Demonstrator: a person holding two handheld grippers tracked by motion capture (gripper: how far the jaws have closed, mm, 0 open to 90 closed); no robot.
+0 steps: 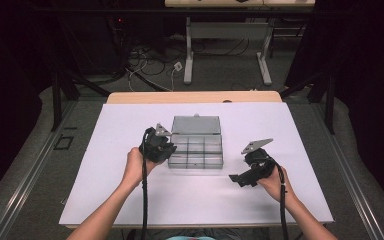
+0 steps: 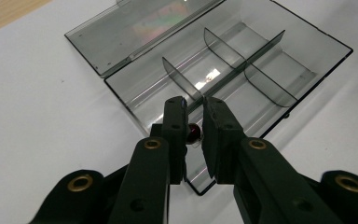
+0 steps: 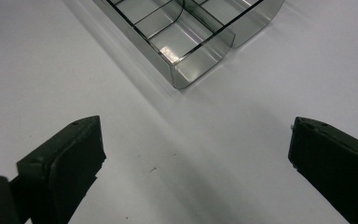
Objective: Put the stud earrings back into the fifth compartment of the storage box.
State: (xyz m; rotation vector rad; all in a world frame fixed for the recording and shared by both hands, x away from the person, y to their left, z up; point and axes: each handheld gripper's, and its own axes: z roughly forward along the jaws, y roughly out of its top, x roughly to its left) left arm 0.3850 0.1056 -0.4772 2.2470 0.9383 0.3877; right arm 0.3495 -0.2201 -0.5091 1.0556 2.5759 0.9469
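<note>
Left tool (image 2: 194, 133) pinching a small dark red bead (image 2: 194, 132), hovering over the near left corner of the open compartment box (image 2: 307, 60) mid tabletop (image 1: 130, 200). Step: carrying bead to a cell. Next, probably: center over one cell between the dividers, lower, spread jaws to drop. Right tool (image 3: 196, 163) spread wide, nothing between, idle on the right near the box corner.

No text, label, brand, number or sign can be read on anything here.
</note>
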